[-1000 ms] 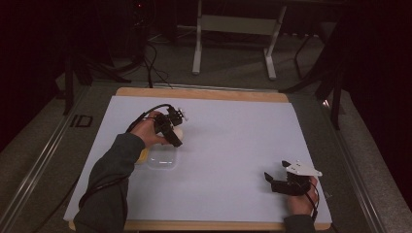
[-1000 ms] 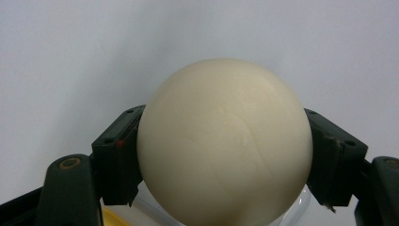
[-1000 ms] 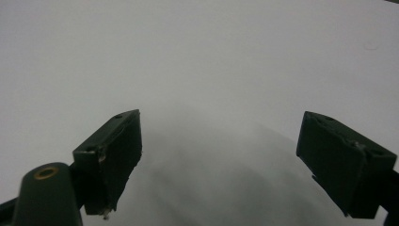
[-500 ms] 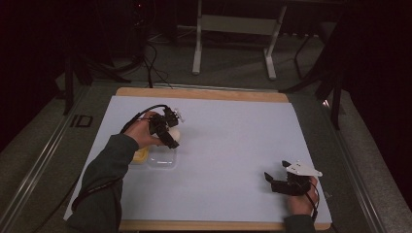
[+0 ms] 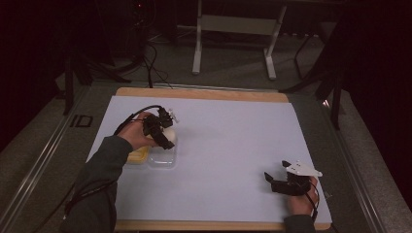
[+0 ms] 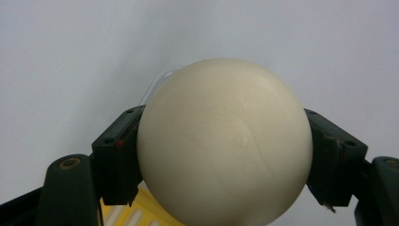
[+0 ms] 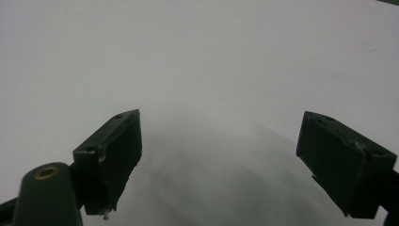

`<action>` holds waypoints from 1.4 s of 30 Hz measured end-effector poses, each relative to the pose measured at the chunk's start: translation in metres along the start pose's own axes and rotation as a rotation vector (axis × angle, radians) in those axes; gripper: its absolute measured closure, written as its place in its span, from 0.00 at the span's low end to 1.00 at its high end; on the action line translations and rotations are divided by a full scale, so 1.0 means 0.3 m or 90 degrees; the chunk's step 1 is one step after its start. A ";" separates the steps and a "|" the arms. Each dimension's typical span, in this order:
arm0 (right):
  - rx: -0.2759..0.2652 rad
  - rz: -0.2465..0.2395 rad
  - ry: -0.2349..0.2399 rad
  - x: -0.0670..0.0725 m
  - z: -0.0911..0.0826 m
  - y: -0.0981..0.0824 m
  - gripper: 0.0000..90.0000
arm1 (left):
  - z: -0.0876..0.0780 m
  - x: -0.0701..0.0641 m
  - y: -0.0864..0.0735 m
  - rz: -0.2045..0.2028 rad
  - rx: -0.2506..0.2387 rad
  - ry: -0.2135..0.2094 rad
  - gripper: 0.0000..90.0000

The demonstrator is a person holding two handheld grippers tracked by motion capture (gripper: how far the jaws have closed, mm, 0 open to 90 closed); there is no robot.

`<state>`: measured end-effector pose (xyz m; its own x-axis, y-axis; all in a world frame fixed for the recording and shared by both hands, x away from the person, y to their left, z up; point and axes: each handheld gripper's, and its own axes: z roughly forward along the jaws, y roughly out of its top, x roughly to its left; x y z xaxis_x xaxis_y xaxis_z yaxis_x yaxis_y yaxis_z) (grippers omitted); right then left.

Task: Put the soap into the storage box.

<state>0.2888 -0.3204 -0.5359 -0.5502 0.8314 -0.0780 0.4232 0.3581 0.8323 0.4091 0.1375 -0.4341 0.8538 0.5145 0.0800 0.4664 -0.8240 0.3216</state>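
Observation:
A cream-white ball (image 6: 225,141) sits between the two black jaws of my left gripper (image 6: 221,155), which is shut on it. In the high view this gripper (image 5: 165,132) holds the ball (image 5: 167,132) just above a clear plastic container (image 5: 163,156) at the table's left. A yellow piece (image 5: 138,155) lies beside that container, and its corner (image 6: 127,214) peeks out under the ball. My right gripper (image 5: 272,182) rests near the front right of the white sheet, pointing left. Its jaws stand wide apart over bare white surface (image 7: 216,155), open with nothing between them.
A white sheet (image 5: 228,145) covers a wooden board (image 5: 204,93) on the table. Beyond the far edge, cables (image 5: 150,58) and a metal stand (image 5: 233,29) are on the dark floor. A grey rail (image 5: 43,155) runs along the left side.
My left hand has shifted slightly with the ball still in its jaws. The right gripper has stayed put.

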 end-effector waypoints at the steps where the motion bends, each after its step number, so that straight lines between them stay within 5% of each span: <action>1: 0.000 0.000 0.000 0.000 0.000 0.000 0.16 | 0.000 0.000 0.000 0.000 0.000 0.000 0.28; 42: -0.003 -0.002 -0.004 0.001 -0.002 -0.001 0.16 | -0.072 0.081 -0.164 -0.071 0.011 0.033 0.28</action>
<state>0.2882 -0.3204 -0.5358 -0.5473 0.8327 -0.0840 0.4178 0.3588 0.8347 0.4020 0.1957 -0.4277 0.7833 0.6147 0.0925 0.5624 -0.7643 0.3156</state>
